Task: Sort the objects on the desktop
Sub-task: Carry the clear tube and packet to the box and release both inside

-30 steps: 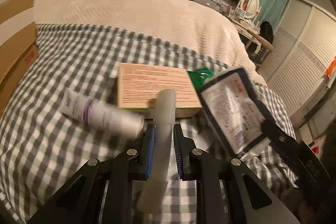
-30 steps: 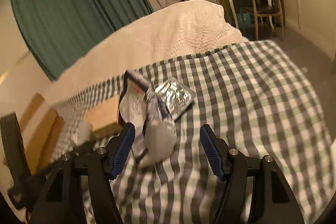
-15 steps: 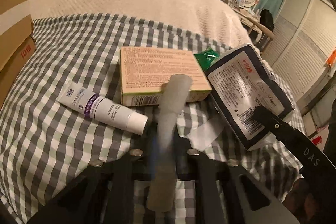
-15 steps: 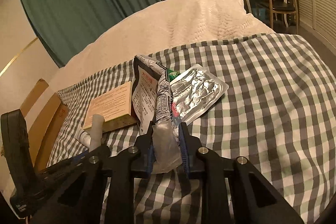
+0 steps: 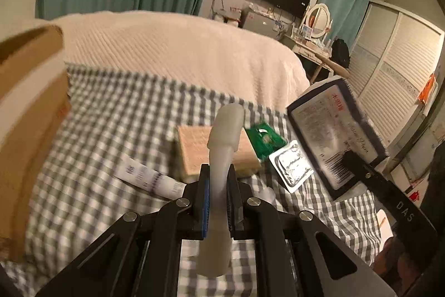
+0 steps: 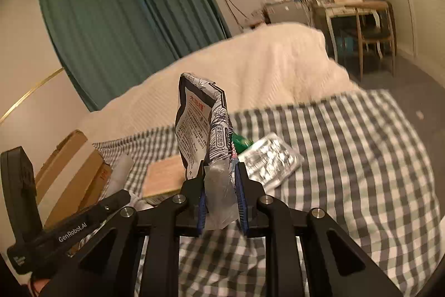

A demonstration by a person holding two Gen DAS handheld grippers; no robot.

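My left gripper (image 5: 217,180) is shut on a translucent white tube (image 5: 225,130), which sticks up above the checked bedspread (image 5: 116,124). My right gripper (image 6: 221,177) is shut on the clear bottom edge of a black-and-white printed pouch (image 6: 198,124), held upright off the bed; the same pouch (image 5: 333,130) hangs at the right of the left wrist view. On the spread lie a tan flat box (image 5: 194,152), a white and purple tube (image 5: 150,180), a green packet (image 5: 265,138) and a silver blister pack (image 5: 292,166).
Brown cardboard boxes (image 5: 25,113) stand at the left edge of the bed. A cream blanket (image 5: 178,46) covers the far half. A dressing table and chair (image 6: 367,18) stand beyond the bed at the right, by the grey floor.
Both grippers have closed on their objects and lifted them off the bedspread: the left with the translucent tube, the right with the pouch, uncovering the blister pack.
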